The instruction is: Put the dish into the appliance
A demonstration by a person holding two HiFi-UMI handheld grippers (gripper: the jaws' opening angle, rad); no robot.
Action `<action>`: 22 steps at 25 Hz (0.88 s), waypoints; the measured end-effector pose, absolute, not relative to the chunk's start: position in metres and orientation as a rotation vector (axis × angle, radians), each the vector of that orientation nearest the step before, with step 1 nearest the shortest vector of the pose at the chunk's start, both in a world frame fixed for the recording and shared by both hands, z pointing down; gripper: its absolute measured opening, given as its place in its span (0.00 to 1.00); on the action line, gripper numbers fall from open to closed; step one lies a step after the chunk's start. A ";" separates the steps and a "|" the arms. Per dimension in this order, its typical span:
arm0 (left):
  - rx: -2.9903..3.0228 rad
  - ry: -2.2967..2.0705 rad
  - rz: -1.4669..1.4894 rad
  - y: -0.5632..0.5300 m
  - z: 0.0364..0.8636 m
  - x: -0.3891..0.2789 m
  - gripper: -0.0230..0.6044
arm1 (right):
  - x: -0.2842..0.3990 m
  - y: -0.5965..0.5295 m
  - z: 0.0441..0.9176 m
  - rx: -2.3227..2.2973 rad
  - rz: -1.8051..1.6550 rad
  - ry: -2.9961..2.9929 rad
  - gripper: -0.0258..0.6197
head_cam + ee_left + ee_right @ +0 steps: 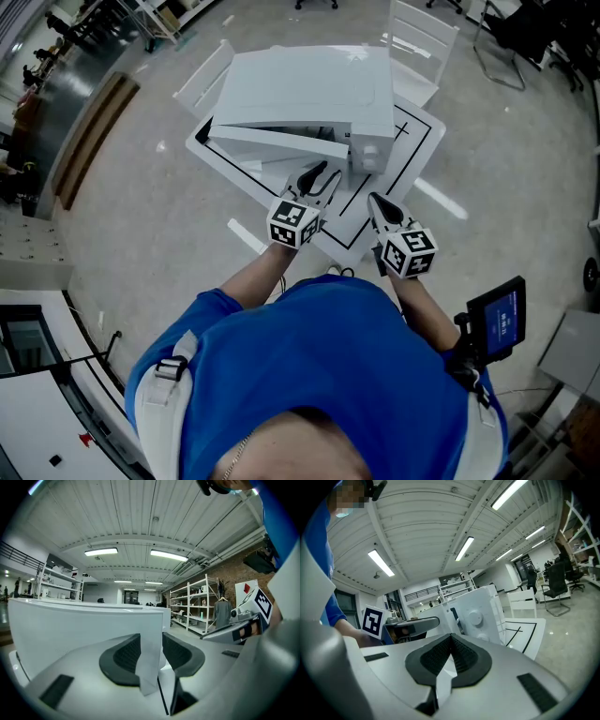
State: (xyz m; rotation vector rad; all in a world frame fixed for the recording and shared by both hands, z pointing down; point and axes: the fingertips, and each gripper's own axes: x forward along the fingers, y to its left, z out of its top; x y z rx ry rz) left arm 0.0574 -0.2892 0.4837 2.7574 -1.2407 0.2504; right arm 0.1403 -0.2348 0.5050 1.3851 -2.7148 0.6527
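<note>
The appliance [309, 94] is a white box standing on a white board with black lines [398, 169]. Its front panel [281, 141] slants out toward me. No dish shows in any view. My left gripper [319, 174] hovers just short of that panel's right end, and its jaws stand apart with only the white panel [84, 630] seen beyond the gap. My right gripper [375, 202] is over the board by the appliance's near right corner, jaws closed tip to tip and empty. In the right gripper view a round knob [474, 617] sits on the appliance's side.
White chairs [422, 37] stand behind the appliance, and another white frame [202, 75] stands at its left. A small screen [497, 314] hangs at my right hip. Metal shelving [197, 604] lines the far wall. A grey counter edge [33, 272] lies to my left.
</note>
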 end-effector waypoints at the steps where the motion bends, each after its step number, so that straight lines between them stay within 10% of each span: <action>1: 2.754 -1.243 0.251 -0.292 0.483 0.058 0.28 | 0.141 -0.235 0.505 1.389 0.653 -2.712 0.04; 13: 2.694 -1.288 0.238 -0.321 0.484 0.064 0.28 | 0.153 -0.240 0.508 1.433 0.650 -2.689 0.04; 22: 2.623 -1.411 0.235 -0.330 0.483 0.049 0.05 | 0.156 -0.242 0.508 1.445 0.643 -2.686 0.04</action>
